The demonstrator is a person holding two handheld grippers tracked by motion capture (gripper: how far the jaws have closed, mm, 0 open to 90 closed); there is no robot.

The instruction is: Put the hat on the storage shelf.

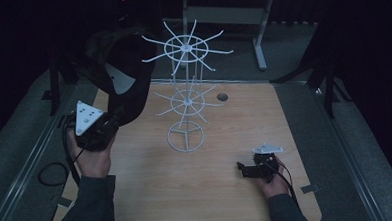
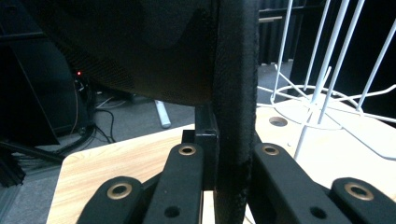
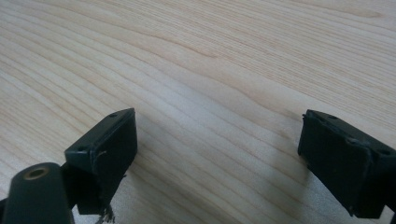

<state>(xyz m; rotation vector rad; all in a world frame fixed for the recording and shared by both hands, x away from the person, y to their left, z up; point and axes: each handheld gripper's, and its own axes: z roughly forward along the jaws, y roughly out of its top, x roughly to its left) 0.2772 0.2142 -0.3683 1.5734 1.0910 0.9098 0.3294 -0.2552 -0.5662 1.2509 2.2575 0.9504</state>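
A black cap point(image 1: 120, 74) hangs in the air at the left of the table, held by its brim. My left gripper point(image 1: 109, 125) is shut on that brim, which stands as a dark vertical band point(image 2: 236, 107) between the jaws in the left gripper view. A white wire display rack point(image 1: 185, 91) with two tiers of spokes stands at the table's middle, just right of the cap; it also rises at the right of the left gripper view point(image 2: 317, 93). My right gripper point(image 1: 242, 169) rests low at the front right, open, with bare wood point(image 3: 219, 93) between its jaws.
The wooden table point(image 1: 152, 192) has a round cable hole point(image 1: 222, 97) near its back edge. A grey table frame point(image 1: 260, 32) stands behind on the dark floor. Cables point(image 2: 105, 116) lie on the floor beyond the table's left side.
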